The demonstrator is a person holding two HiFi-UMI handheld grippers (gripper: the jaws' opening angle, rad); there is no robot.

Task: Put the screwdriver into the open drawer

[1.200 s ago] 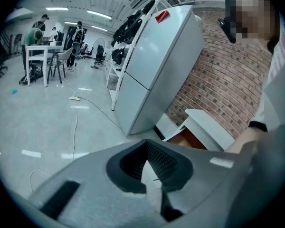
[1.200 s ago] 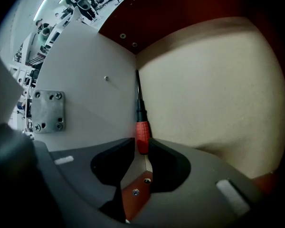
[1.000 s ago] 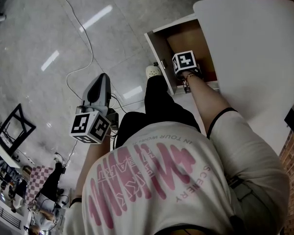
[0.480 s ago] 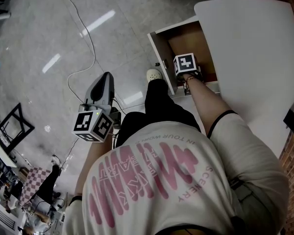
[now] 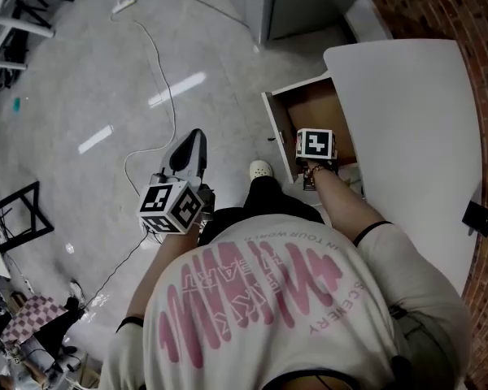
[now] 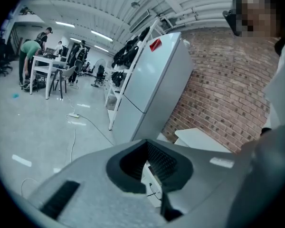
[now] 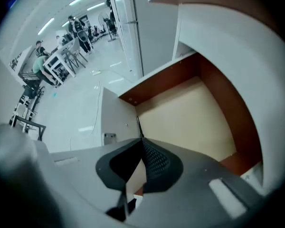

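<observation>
The open drawer (image 5: 278, 136) juts from under the white tabletop (image 5: 407, 120); its tan floor (image 7: 190, 118) looks bare in the right gripper view. A thin dark rod (image 7: 138, 126) lies by the drawer's left wall, just beyond the jaw tips; I cannot tell whether it is the screwdriver. My right gripper (image 5: 315, 146) hangs over the drawer's near end and points steeply down. Its jaws have just been closing and now stand shut (image 7: 141, 140) with nothing between them. My left gripper (image 5: 195, 136) is shut and empty, out over the floor to the drawer's left.
A white cable (image 5: 159, 80) winds across the grey floor. A shoe (image 5: 261, 170) stands beside the drawer front. A brick wall (image 5: 472, 23) runs along the right. A tall grey fridge (image 6: 152, 80) stands beyond the table. People work at desks (image 6: 47, 65) far off.
Both grippers have risen towards the head camera. The right one has lifted above the drawer. The head view has tipped up and now shows more floor and the brick wall.
</observation>
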